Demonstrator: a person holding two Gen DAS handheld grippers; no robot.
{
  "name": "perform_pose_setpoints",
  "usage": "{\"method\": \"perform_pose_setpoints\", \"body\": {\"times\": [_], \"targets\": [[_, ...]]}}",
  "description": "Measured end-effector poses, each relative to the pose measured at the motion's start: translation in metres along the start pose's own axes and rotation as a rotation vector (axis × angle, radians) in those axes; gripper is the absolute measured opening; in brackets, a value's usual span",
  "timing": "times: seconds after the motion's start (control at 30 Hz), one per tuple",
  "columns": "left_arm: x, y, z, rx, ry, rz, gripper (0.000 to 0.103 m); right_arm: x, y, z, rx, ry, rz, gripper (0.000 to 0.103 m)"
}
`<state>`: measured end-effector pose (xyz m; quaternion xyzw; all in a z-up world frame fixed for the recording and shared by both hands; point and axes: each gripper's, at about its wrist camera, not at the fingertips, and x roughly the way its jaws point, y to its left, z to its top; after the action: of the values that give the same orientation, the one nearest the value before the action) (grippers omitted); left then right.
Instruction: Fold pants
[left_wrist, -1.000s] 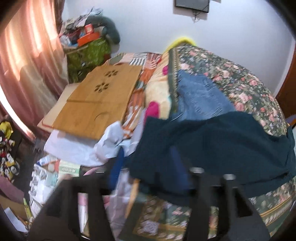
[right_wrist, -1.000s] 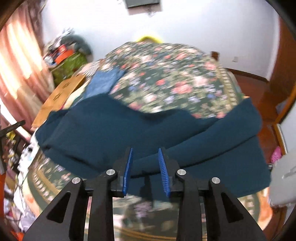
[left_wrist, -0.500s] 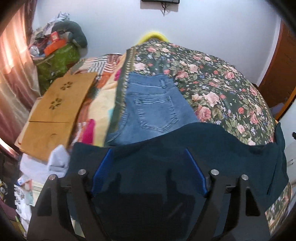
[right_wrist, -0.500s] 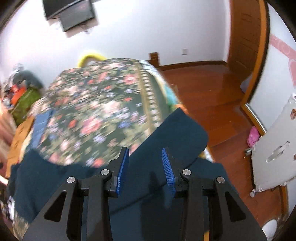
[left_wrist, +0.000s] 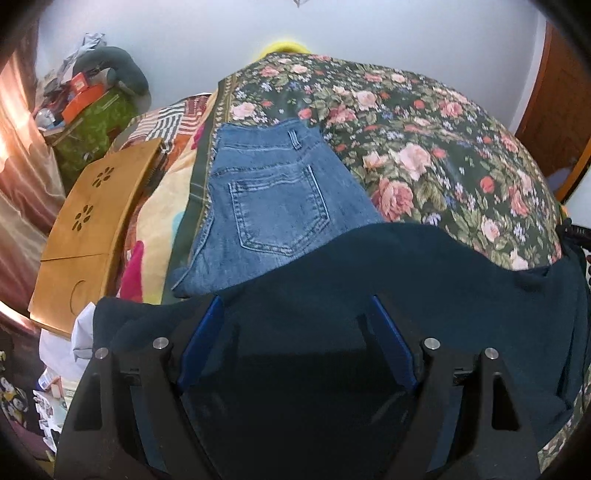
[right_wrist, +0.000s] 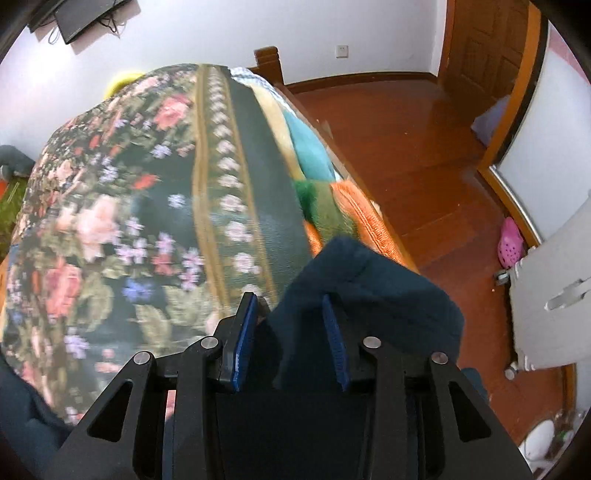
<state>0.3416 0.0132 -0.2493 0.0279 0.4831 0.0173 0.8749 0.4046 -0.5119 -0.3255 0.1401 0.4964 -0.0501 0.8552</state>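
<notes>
- The left gripper (left_wrist: 295, 343) has its jaws wide apart, right over the dark blue pants (left_wrist: 424, 295), with cloth lying between them but not pinched.
- The right gripper (right_wrist: 290, 339) has its jaws partly apart around one bunched end of the pants (right_wrist: 369, 295), not squeezing it.
- The pants stretch sideways across the near edge of the flowery bedspread (left_wrist: 424, 147), from one gripper to the other.
- They look soft, thick and rumpled.
- Farther back lie folded blue jeans (left_wrist: 269, 206).
</notes>
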Motion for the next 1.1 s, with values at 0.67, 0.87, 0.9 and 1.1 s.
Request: {"method": "perform_pose_setpoints", "body": {"times": [0.67, 0.87, 0.9, 1.1], "targets": [[-0.059, -0.02, -0.022, 0.006, 0.007, 0.003, 0.08, -0.155, -0.061, -0.02, 0.049, -0.218, 0.117, 0.005], [-0.059, -0.04, -0.033, 0.022, 0.033, -0.014, 0.085, -0.178, -0.088, -0.042, 0.023, -0.214, 0.11, 0.005], [-0.056, -0.044, -0.036, 0.022, 0.048, -0.012, 0.085, -0.178, -0.096, -0.049, 0.028, -0.205, 0.098, 0.005], [-0.04, -0.057, -0.055, 0.039, 0.119, -0.03, 0.085, -0.171, -0.133, -0.088, 0.093, -0.138, 0.056, 0.005]]}}
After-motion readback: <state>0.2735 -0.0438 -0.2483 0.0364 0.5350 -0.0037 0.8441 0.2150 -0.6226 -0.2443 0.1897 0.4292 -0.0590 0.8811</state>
